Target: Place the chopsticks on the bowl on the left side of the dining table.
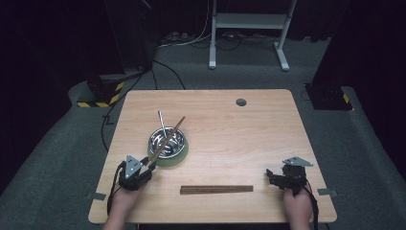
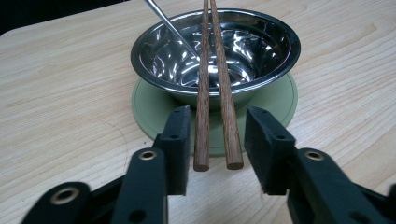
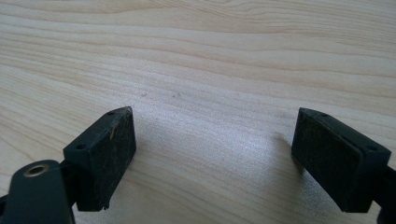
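Looking down from the high view, the left gripper (image 1: pixel 135 171) sits at the near end of a pair of wooden chopsticks (image 1: pixel 166 141) that slant away from it across a steel bowl (image 1: pixel 166 142). The far rim props them up, likely so that the near ends stay off the table (image 1: pixel 230 139) for easy grasping. A second pair of chopsticks (image 1: pixel 216 189) lies flat between the two grippers, nearer the left one. The right gripper (image 1: pixel 286 178) rests well apart from the bowl.

From the left gripper view, the jaws stand apart with both chopsticks (image 2: pixel 212 88) between them; a gap shows on each side, so nothing is pinched. Just ahead, the bowl (image 2: pixel 275 35) sits on a green round mat (image 2: pixel 149 109), probably to stop it sliding. Inside are the sticks' middles and a thin metal rod (image 2: pixel 170 25) leaning on the rim, otherwise bare steel.

From the right gripper view, the jaws are spread wide over bare wood (image 3: pixel 210 56).
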